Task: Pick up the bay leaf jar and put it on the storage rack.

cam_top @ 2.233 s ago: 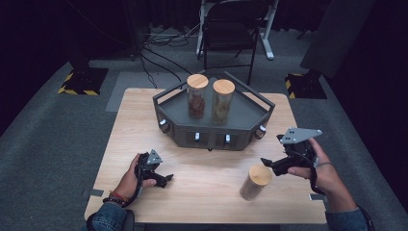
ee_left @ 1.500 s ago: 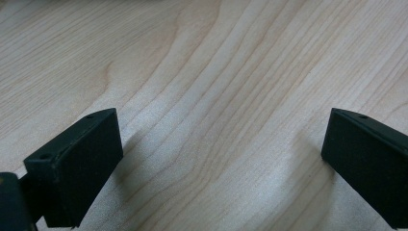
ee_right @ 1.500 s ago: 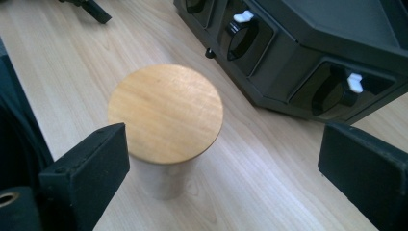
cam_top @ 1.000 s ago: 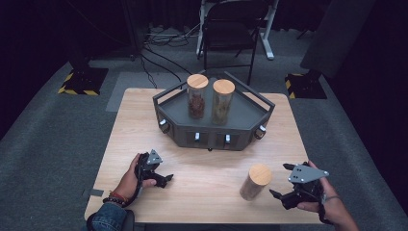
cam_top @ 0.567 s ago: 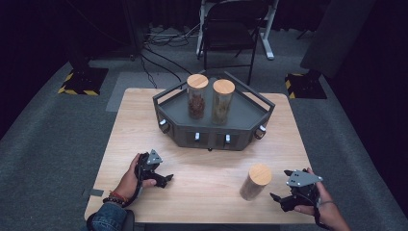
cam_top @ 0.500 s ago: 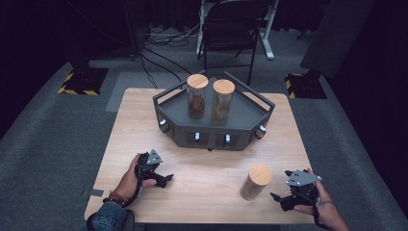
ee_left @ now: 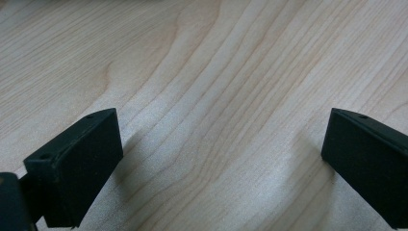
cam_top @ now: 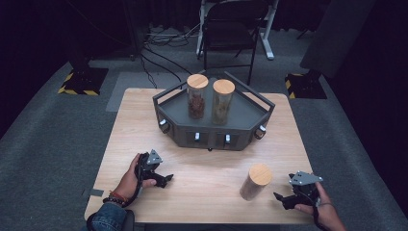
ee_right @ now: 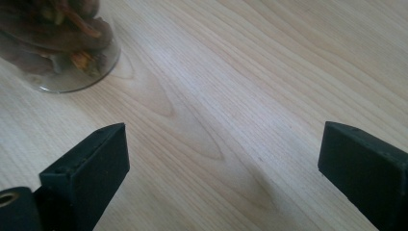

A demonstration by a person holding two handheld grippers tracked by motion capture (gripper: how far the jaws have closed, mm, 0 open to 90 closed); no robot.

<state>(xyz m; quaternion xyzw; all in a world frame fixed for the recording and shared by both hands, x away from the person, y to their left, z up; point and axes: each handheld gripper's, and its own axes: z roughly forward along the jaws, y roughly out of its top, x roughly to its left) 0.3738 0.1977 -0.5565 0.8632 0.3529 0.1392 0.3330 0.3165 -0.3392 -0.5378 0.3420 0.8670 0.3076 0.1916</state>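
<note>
Both hand-held grippers (cam_top: 281,199) wide open, empty.

A dark angular tray (cam_top: 250,113) sits at the far middle of a light wooden tabletop (cam_top: 144,120), bearing two clear jars with wooden lids: one (cam_top: 197,96) filled with dark brown contents, the other (cam_top: 223,101) just beside it holding paler material. Behind the tabletop, a black folding chair (cam_top: 228,36) stands on grey carpet (cam_top: 53,139), near loose cables (cam_top: 161,41) and two yellow-and-black striped bases (cam_top: 82,81).
</note>
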